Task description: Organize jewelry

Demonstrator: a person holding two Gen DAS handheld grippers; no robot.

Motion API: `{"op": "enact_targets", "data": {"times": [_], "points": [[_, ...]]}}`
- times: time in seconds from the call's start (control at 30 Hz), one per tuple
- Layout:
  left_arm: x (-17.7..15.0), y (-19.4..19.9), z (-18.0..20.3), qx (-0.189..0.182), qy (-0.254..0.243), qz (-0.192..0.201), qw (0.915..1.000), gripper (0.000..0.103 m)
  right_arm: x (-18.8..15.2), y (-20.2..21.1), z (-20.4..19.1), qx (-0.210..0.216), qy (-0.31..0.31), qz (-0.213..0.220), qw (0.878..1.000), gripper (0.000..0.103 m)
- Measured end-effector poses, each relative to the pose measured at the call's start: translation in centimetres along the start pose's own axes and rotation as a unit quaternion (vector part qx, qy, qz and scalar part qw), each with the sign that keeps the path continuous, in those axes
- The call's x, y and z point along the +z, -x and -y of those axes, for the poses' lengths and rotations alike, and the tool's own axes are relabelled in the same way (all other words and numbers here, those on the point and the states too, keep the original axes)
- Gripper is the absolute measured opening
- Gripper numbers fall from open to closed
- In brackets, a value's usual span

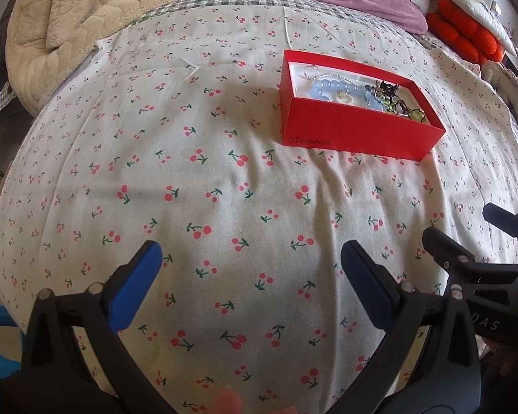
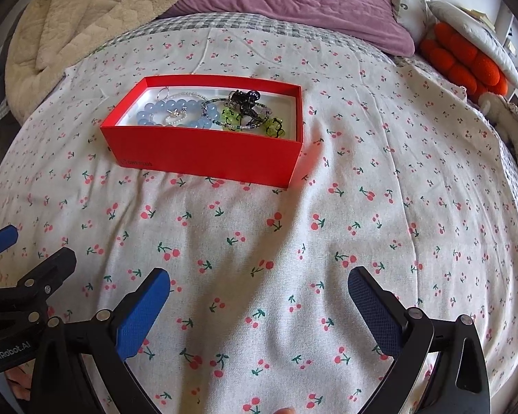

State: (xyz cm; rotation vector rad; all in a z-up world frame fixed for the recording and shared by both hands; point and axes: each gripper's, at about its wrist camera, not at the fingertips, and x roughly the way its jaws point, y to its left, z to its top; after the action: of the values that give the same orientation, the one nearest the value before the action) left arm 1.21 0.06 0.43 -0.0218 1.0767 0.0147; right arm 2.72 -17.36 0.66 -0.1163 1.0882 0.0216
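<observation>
Left gripper (image 1: 251,258): spread wide, empty, well short of the red box (image 1: 355,131).
Right gripper (image 2: 259,284): spread wide, empty, also short of the box.
Red box: on the cherry-print sheet (image 2: 362,179), holding a blue bead bracelet (image 2: 165,112), pearl piece (image 2: 178,119), green beaded strand (image 2: 238,119) and dark charm (image 2: 243,98), all overlapping.
Risk: you snag neighbouring strands lifting one piece; the light box may slide or tip on soft bedding.

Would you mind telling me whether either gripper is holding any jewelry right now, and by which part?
Nothing is held. The left gripper and right gripper are both open above the cherry-print sheet; the jewelry lies in the red box.
</observation>
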Motion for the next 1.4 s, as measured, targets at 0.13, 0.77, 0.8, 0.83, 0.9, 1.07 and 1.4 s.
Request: {"op": "enact_targets", "data": {"times": [0.13, 0.77, 0.8, 0.83, 0.9, 1.07, 1.4], "points": [[0.04, 0.08, -0.24, 0.002, 0.004, 0.001, 1.0, 0.103, 0.03, -0.01, 0.04, 0.0, 0.0, 0.0, 1.0, 0.103], [-0.07, -0.18, -0.23, 0.017, 0.002, -0.012, 0.9998, 0.103, 0.02, -0.14, 0.31, -0.001, -0.007, -0.004, 1.0, 0.103], [-0.07, -0.17, -0.19, 0.017, 0.001, -0.012, 0.9998, 0.103, 0.02, -0.13, 0.31, -0.001, -0.007, -0.003, 1.0, 0.103], [-0.08, -0.17, -0.17, 0.017, 0.001, -0.012, 0.9998, 0.103, 0.02, -0.15, 0.31, -0.001, -0.007, -0.004, 1.0, 0.103], [-0.11, -0.15, -0.13, 0.017, 0.001, -0.012, 0.9998, 0.103, -0.04, -0.17, 0.32, -0.001, -0.008, -0.004, 1.0, 0.103], [-0.11, -0.14, -0.13, 0.017, 0.001, -0.012, 0.9998, 0.103, -0.07, -0.23, 0.36, 0.0, -0.008, -0.005, 1.0, 0.103], [-0.11, -0.11, -0.09, 0.017, 0.001, -0.012, 0.9998, 0.103, -0.14, -0.36, 0.37, 0.0, -0.009, -0.006, 1.0, 0.103]]}}
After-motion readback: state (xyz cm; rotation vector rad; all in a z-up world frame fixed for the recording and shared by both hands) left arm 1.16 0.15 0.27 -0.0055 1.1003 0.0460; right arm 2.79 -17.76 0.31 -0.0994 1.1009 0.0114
